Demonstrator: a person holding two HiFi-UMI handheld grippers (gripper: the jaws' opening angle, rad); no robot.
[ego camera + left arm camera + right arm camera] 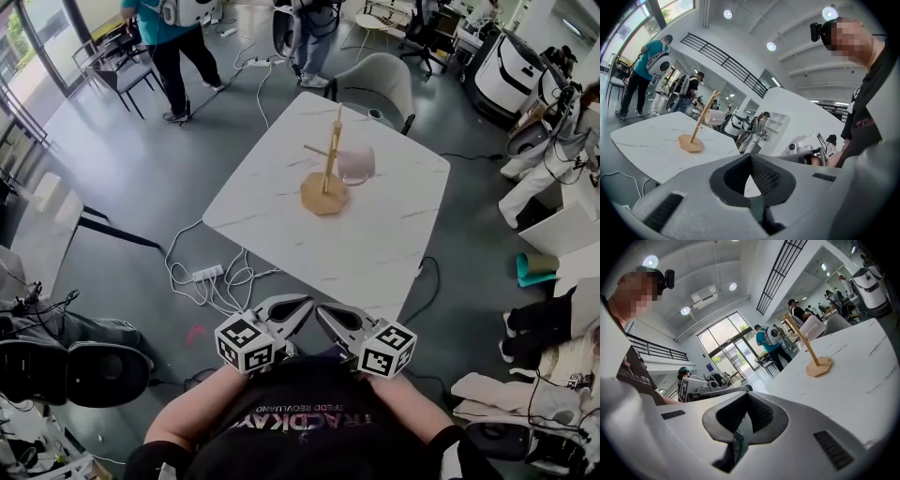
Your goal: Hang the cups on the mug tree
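Note:
A wooden mug tree (324,176) stands near the far side of the white marble table (375,244). One pale pink cup (356,164) hangs on its right branch. The left gripper view shows the tree (700,125) and the cup (714,117) far off, as does the right gripper view, with the tree (808,348) and the cup (811,327). Both grippers are held close to my body, off the table's near edge. My left gripper (303,303) (751,157) is shut with nothing in it. My right gripper (322,312) (747,394) is shut and holds nothing.
A grey chair (380,84) stands at the table's far side. A power strip with cables (208,275) lies on the floor left of the table. People stand at the back (173,47), and robots and gear crowd the right side (553,197).

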